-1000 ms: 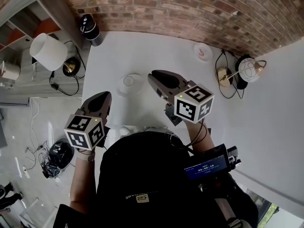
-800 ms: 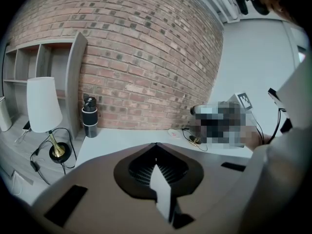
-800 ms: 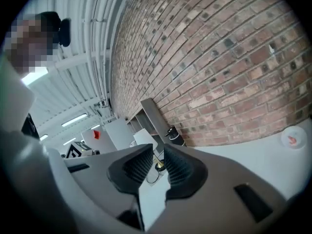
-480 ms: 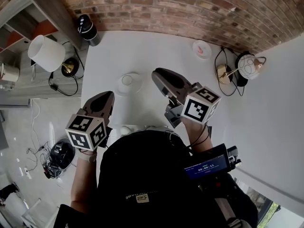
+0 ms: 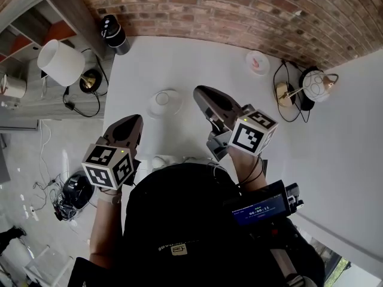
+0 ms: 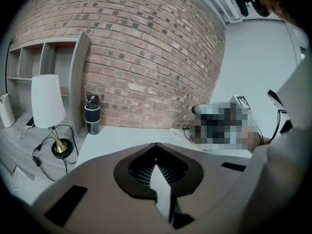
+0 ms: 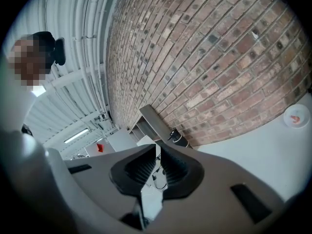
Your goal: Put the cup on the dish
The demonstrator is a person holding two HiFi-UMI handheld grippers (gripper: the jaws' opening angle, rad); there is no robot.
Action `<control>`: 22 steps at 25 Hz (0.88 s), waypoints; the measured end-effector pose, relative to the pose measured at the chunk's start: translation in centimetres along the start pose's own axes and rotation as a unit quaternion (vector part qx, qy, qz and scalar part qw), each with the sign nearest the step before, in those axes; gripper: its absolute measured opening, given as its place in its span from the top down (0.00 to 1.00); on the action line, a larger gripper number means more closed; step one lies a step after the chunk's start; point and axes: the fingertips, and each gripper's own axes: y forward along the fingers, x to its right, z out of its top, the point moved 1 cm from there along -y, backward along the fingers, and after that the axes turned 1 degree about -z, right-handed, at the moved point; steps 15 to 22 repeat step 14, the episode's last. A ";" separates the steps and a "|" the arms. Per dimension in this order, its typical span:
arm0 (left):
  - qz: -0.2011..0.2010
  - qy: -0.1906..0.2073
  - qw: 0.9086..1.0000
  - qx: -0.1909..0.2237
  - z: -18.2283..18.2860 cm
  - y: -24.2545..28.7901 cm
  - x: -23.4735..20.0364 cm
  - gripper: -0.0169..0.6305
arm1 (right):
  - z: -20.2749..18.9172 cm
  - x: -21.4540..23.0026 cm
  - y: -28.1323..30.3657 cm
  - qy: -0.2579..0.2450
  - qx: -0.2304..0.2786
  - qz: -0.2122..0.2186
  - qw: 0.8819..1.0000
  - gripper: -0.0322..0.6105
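In the head view, the cup (image 5: 161,98) stands on the dish (image 5: 173,108) on the white worktop (image 5: 179,64). Neither has shifted over the last second. The right gripper (image 5: 200,93) has drifted a little further from the dish. Its tip is now just right of the dish and not touching it. The left gripper (image 5: 133,121) hangs on the person's side of the dish, to its left, and has barely moved. With the cup seated and both tools clear, the placing looks finished and the hands appear to be backing off.

From above the cup shows only as a small ring, so its handle and exact seating are hard to judge. Nearer the person than the dish, a small white object (image 5: 158,162) is half cut off by the torso, and I cannot tell what it is.

In the left gripper view, the jaws are closed tip to tip with nothing between them. The tool's body hides the dish. Only a black flask (image 6: 91,113) and a white lamp (image 6: 48,101) show far beyond it.

In the right gripper view, the jaws are also closed and empty. The camera tilts up at the brick wall (image 7: 219,57), so the dish is out of frame. A separate small saucer (image 7: 296,116) shows at the edge.
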 end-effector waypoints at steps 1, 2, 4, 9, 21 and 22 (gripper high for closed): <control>0.001 0.000 1.000 -0.001 -0.1 0.0 0.0 0.96 | -0.1 0.1 0.0 0.002 0.000 0.001 1.000 0.90; 0.002 0.000 1.000 -0.001 -0.2 -0.1 0.0 0.96 | -0.2 0.1 0.1 0.003 -0.001 0.001 1.000 0.90; 0.003 -0.001 1.000 -0.002 -0.3 -0.1 0.0 0.96 | -0.3 0.3 0.1 0.006 -0.001 0.001 1.000 0.90; 0.007 -0.004 1.000 -0.003 -0.5 -0.2 -0.2 0.96 | -0.4 0.4 0.1 0.016 -0.002 0.000 1.000 0.90; 0.010 -0.005 1.000 -0.005 -0.8 -0.1 -0.2 0.96 | -0.7 0.7 0.2 0.016 -0.005 0.001 1.000 0.90; 0.010 -0.005 1.000 -0.005 -0.8 -0.1 -0.2 0.96 | -0.7 0.7 0.2 0.016 -0.005 0.001 1.000 0.90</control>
